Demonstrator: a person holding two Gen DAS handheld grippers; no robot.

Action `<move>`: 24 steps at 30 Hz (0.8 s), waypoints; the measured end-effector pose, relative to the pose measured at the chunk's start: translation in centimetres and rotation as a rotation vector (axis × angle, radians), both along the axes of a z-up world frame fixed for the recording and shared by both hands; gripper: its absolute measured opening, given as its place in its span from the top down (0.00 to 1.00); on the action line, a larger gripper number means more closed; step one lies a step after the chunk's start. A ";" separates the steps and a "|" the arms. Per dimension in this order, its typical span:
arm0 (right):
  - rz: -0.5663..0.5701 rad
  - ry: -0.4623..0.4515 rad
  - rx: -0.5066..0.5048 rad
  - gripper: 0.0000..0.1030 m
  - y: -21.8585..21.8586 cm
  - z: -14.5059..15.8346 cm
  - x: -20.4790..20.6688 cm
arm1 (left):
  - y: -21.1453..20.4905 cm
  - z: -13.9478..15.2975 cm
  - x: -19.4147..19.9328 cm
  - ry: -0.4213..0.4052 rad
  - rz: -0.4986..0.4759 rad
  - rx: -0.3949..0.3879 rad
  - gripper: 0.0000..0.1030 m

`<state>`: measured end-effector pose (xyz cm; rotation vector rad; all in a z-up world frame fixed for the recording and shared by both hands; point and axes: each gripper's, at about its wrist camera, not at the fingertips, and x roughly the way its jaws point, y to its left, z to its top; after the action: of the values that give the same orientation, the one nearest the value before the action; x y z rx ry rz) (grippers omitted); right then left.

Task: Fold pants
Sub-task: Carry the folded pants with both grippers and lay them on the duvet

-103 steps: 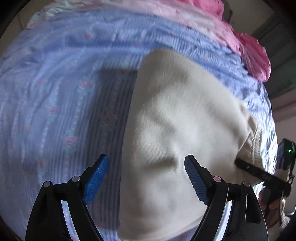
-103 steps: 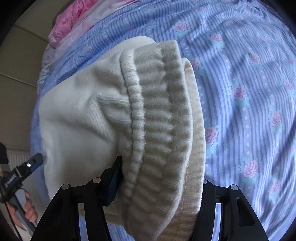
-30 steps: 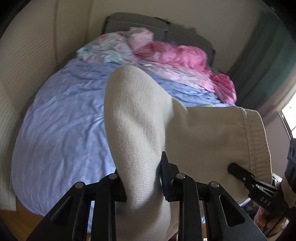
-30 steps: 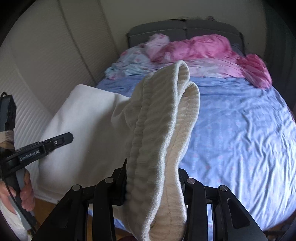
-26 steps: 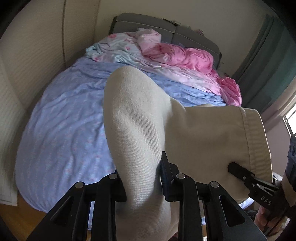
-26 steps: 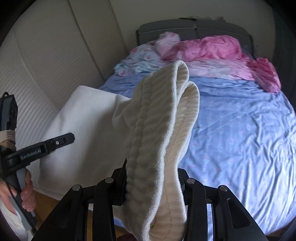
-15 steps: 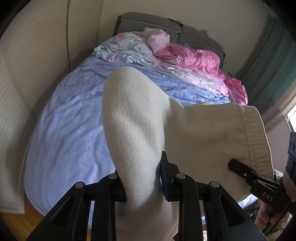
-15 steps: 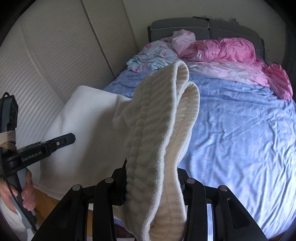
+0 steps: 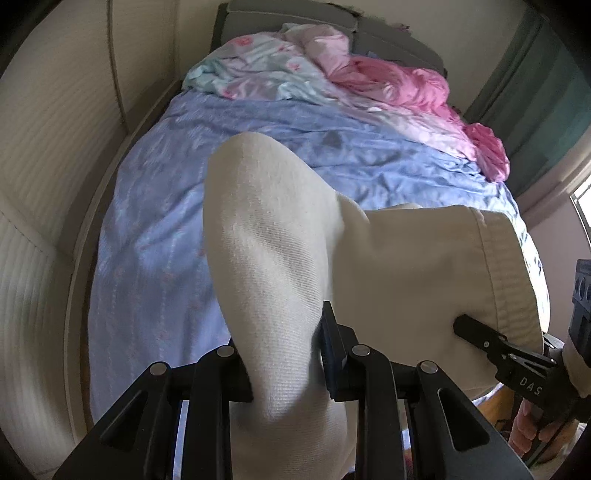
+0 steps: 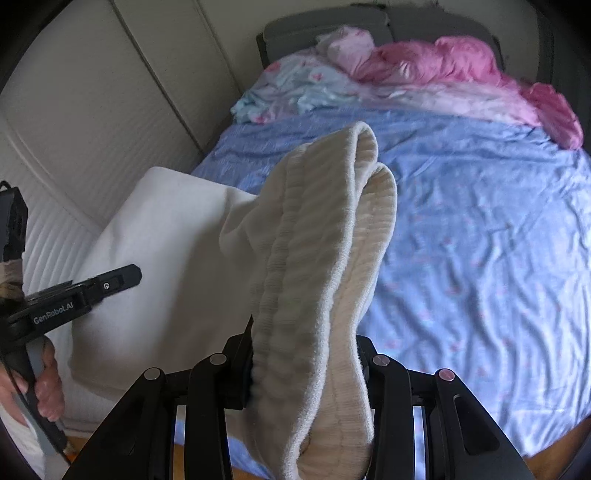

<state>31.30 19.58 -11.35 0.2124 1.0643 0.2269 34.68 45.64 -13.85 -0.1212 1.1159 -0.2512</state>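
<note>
The cream pants (image 9: pixel 280 258) hang in the air above the foot of the bed, stretched between my two grippers. My left gripper (image 9: pixel 286 350) is shut on a fold of the plain cream cloth. My right gripper (image 10: pixel 306 354) is shut on the ribbed waistband (image 10: pixel 325 236), which stands up in front of the lens. The right gripper also shows at the right of the left wrist view (image 9: pixel 495 343), holding the hem. The left gripper shows at the left of the right wrist view (image 10: pixel 85 291). The lower part of the pants is hidden below both views.
A bed with a blue flowered sheet (image 10: pixel 480 229) fills the space ahead. Pink and pale bedding (image 10: pixel 436 74) is piled by the grey headboard (image 9: pixel 388 33). A cream wardrobe (image 10: pixel 92 92) runs along the left. Green curtains (image 9: pixel 546 96) hang at the right.
Both grippers have lifted the pants well off the sheet since 3.4 s ago, and the left one closed on the cloth. Over the last second both views have shifted slightly with the grip unchanged.
</note>
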 end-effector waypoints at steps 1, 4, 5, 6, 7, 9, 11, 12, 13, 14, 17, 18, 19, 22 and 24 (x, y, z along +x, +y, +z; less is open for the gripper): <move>0.006 0.006 -0.001 0.63 0.7 -0.6 0.8 | 0.6 -0.3 0.4 0.004 0.003 -0.002 0.75; 0.020 0.009 -0.017 0.63 2.3 -2.1 3.0 | 2.5 -2.0 2.7 0.016 0.010 0.001 0.75; 0.021 0.010 -0.019 0.63 2.9 -2.6 3.8 | 2.9 -2.3 3.3 0.017 0.009 0.005 0.75; 0.023 0.011 -0.023 0.63 3.3 -3.1 4.4 | 3.4 -2.9 4.4 0.018 0.008 0.013 0.75; 0.026 0.014 -0.034 0.63 3.9 -3.6 5.3 | 3.6 -3.2 5.0 0.019 0.007 0.014 0.75; 0.035 0.012 -0.061 0.63 4.9 -4.4 6.6 | 4.2 -4.2 6.8 0.020 0.000 0.023 0.75; 0.036 0.009 -0.081 0.63 5.8 -5.4 8.2 | 4.7 -5.2 8.4 0.021 -0.003 0.033 0.75; 0.033 0.011 -0.088 0.63 6.0 -6.0 9.1 | 5.0 -5.9 9.3 0.024 -0.001 0.030 0.75; 0.029 0.012 -0.092 0.63 6.3 -6.5 9.9 | 5.3 -6.7 10.2 0.032 0.000 0.030 0.75; 0.026 0.015 -0.097 0.63 6.5 -7.0 10.4 | 5.5 -7.5 10.9 0.040 0.001 0.037 0.75; 0.015 0.039 -0.113 0.63 6.9 -9.0 12.0 | 5.8 -9.9 12.5 0.073 -0.012 0.066 0.75; 0.013 0.055 -0.117 0.63 7.0 -9.7 12.4 | 5.8 -11.2 13.1 0.100 -0.021 0.088 0.74; 0.007 0.078 -0.114 0.63 7.1 -10.6 12.9 | 5.8 -11.8 13.4 0.115 -0.026 0.100 0.74; -0.013 0.125 -0.118 0.62 7.2 -12.3 13.0 | 6.2 -14.2 13.6 0.162 -0.032 0.142 0.74; -0.023 0.152 -0.109 0.61 7.0 -13.0 12.7 | 7.0 -15.2 13.3 0.184 -0.024 0.132 0.73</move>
<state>44.02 26.54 -24.39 0.1450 1.2210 0.1328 47.95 52.67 -29.01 -0.0133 1.3137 -0.1902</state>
